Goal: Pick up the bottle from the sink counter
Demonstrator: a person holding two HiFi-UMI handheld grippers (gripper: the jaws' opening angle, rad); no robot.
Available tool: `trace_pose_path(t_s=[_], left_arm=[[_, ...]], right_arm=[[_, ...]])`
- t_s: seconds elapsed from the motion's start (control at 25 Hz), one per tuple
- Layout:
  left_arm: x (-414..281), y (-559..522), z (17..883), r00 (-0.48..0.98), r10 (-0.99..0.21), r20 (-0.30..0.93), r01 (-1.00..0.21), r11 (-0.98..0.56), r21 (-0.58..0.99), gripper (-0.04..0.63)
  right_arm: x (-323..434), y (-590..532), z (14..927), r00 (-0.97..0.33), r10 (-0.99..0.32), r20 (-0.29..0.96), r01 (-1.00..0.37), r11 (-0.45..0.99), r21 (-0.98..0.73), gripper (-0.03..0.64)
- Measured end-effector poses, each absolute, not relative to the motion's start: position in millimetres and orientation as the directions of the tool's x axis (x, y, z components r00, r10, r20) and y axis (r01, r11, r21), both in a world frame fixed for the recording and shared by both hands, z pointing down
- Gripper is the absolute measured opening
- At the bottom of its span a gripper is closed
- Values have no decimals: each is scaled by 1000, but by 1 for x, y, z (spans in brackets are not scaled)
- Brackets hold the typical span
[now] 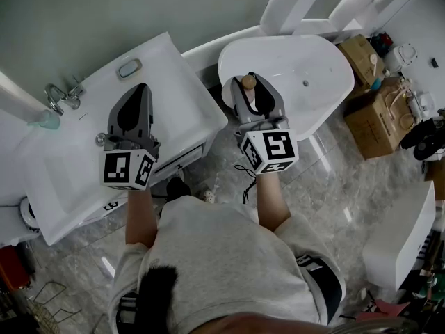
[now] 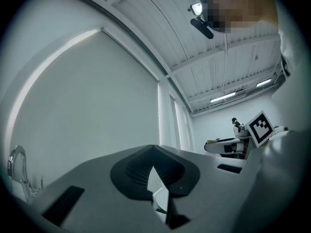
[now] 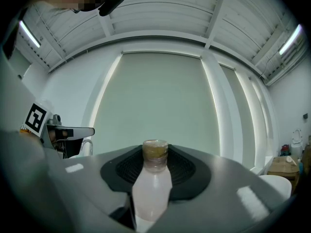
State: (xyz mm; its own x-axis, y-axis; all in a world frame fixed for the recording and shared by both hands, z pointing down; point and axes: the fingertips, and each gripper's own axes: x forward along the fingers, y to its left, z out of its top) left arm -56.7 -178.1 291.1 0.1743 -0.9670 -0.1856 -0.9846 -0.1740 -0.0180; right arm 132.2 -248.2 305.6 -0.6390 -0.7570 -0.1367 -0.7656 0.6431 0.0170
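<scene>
Two grippers point upward in front of the person, and only one carries anything. The right gripper (image 3: 155, 155) has its jaws clamped on the body of the bottle (image 3: 152, 191), a pale, translucent one. Its brown cap stands up just past the jaw tips. The left gripper (image 2: 154, 155) has its jaws drawn together with nothing between them, and sits well apart to the right gripper's left. Under the left gripper lies the white sink counter (image 1: 179, 82), with a small dish (image 1: 129, 68) just ahead of it and a faucet (image 1: 61, 94) farther out to its left. Under and ahead of the right gripper is a white oval basin (image 1: 306, 65), with the counter's edge off to its left.

The grasp looks made and the bottle appears to be clear of the counter, so the pick-up seems close to done. What remains would be holding the clamp firm and the bottle upright so it doesn't slip through the jaws.
</scene>
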Motion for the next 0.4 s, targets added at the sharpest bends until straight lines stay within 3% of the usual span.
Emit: trace_pose_path(t_s=[0.4], left_arm=[[-62, -180, 292, 154, -970, -186, -988, -154, -17, 7]], right_arm=[[128, -252, 305, -648, -748, -143, -758, 652, 17, 153]])
